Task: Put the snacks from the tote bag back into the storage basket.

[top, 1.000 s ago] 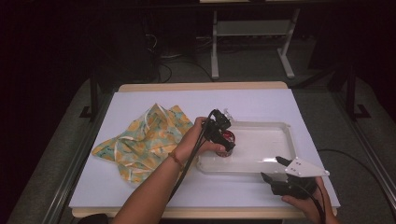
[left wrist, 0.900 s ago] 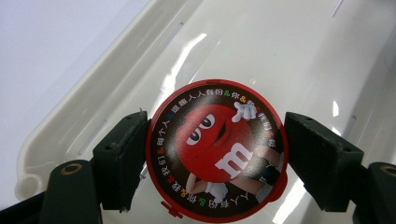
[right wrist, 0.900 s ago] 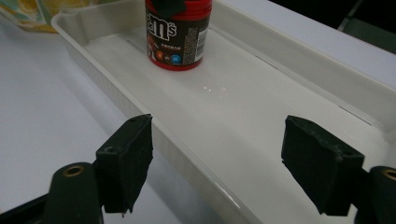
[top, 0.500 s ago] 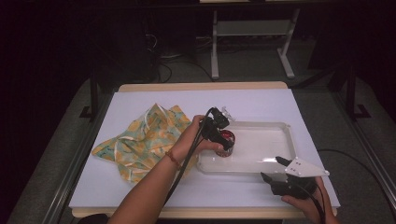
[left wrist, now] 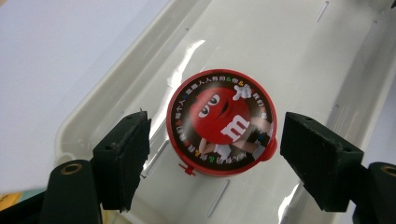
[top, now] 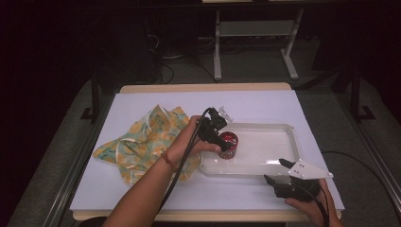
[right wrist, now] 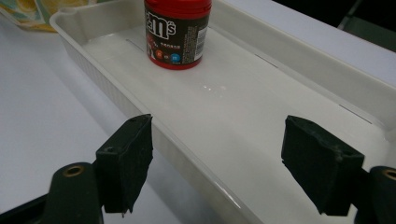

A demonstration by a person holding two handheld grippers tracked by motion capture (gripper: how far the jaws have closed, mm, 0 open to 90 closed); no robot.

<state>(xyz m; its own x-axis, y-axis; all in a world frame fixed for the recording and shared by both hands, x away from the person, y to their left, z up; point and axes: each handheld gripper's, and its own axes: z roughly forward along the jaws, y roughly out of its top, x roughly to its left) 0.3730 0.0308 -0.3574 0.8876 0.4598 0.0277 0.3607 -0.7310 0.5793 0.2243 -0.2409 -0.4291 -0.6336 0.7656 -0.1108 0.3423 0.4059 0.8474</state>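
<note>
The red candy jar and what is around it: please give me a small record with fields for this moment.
jar: red candy jar, upright, lid on
jar place: in the white tray, at its left end
left gripper: left gripper above the jar, open, jaws on either side of the lid with a gap on both sides
right gripper: right gripper open, at the near rim of the tray, holding nothing
cloth: patterned cloth crumpled on the table, left of the tray
</note>
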